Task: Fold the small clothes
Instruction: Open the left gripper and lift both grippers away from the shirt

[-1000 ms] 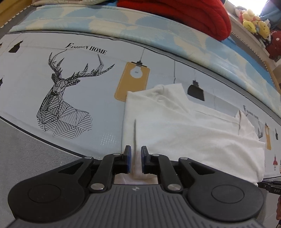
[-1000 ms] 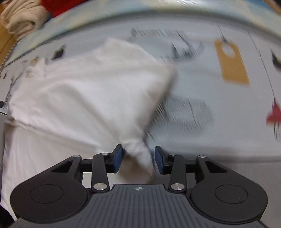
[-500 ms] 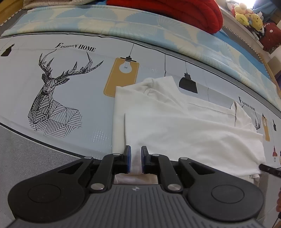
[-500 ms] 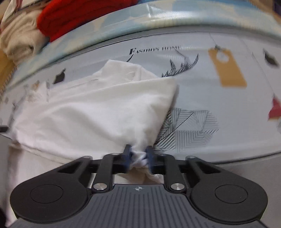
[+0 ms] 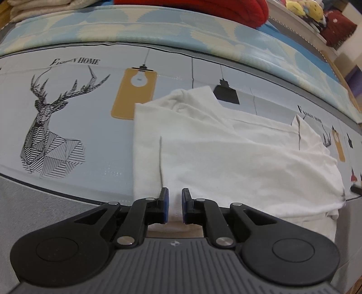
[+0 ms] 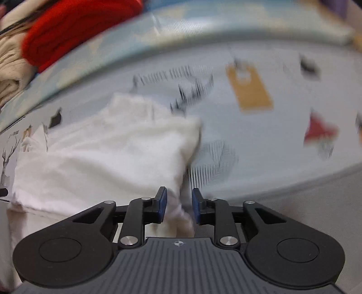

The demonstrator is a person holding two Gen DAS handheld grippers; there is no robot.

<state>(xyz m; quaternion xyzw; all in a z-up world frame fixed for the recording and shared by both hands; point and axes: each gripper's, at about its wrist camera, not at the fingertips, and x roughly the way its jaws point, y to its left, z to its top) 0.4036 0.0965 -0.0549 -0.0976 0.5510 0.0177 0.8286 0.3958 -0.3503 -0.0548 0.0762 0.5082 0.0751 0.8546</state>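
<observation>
White cotton garment (image 5: 237, 158) lies part-folded on a deer-and-lamp printed sheet (image 5: 67, 113), its near hem pinned by the left gripper (image 5: 174, 202), jaws narrowly parted with cloth between them, seemingly anchoring that edge; the right gripper (image 6: 179, 203), jaws opening, has a bunched corner between its pads, likely just laid over; red knitwear (image 6: 74, 29) and beige folded clothes (image 6: 11, 74) sit well clear behind

Two close, downward views (shared garment (image 5: 237, 158))

Deer-printed grey bedsheet (image 5: 95, 126), red blanket (image 6: 74, 27) and plush toys (image 5: 301, 6) behind.
</observation>
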